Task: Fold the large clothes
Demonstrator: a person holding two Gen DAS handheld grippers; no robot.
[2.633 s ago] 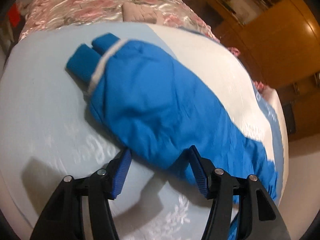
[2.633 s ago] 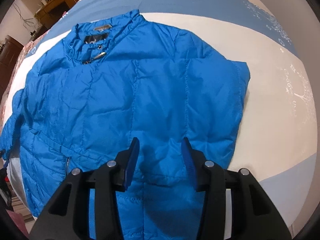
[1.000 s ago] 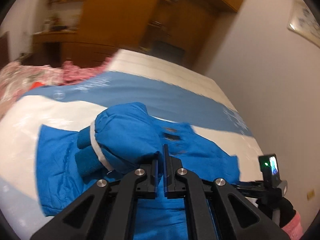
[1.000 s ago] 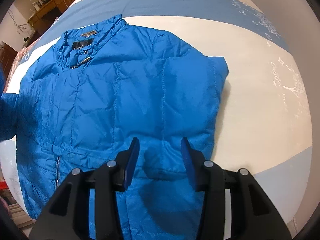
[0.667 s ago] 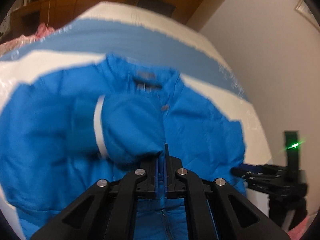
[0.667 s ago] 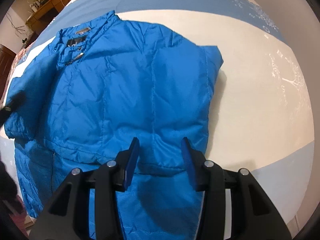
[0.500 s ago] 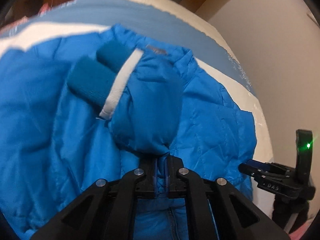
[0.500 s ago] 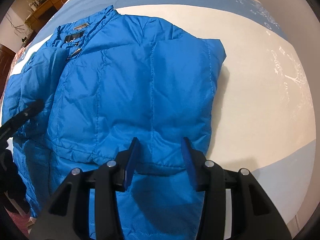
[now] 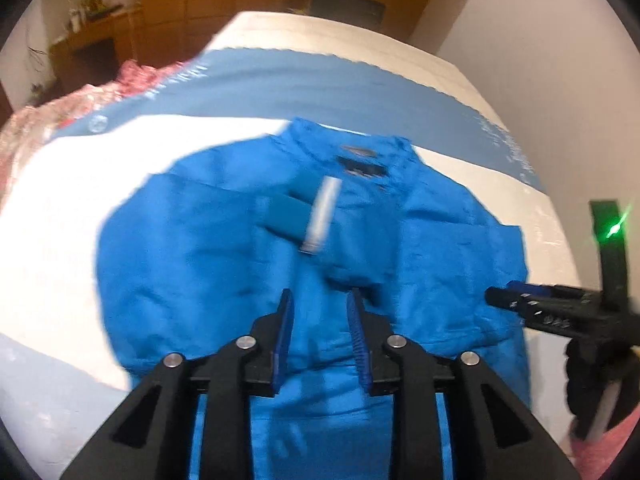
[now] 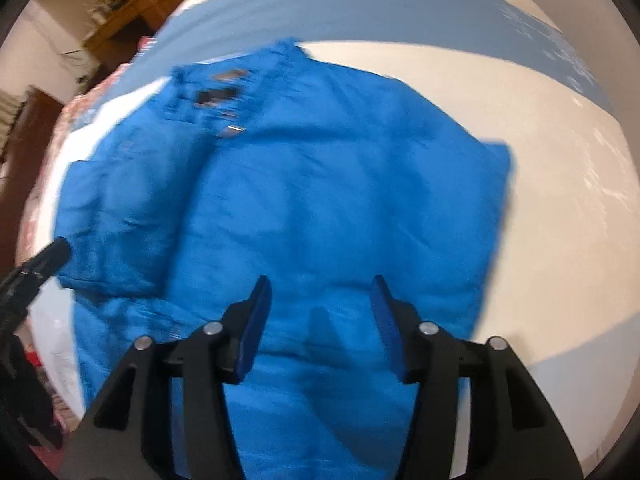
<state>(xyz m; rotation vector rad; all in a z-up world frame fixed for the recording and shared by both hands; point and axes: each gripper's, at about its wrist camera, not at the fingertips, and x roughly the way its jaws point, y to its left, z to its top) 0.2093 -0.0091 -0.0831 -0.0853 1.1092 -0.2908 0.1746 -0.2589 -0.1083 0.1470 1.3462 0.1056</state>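
A bright blue padded jacket lies flat on the bed, collar at the far side. Its left sleeve is folded over the chest, the teal cuff with a white band near the collar. My left gripper is open and empty, just above the jacket's middle. My right gripper is open and empty above the jacket near its hem. It also shows at the right in the left wrist view. The left gripper's tip shows at the left edge of the right wrist view.
The bed has a white and blue striped cover. A pink floral quilt lies at the far left. Wooden cupboards and a desk stand behind the bed. A plain wall is on the right.
The left gripper carried the sleeve across onto the chest, then opened and let it go. The right gripper stayed open above the hem, shifting slightly.
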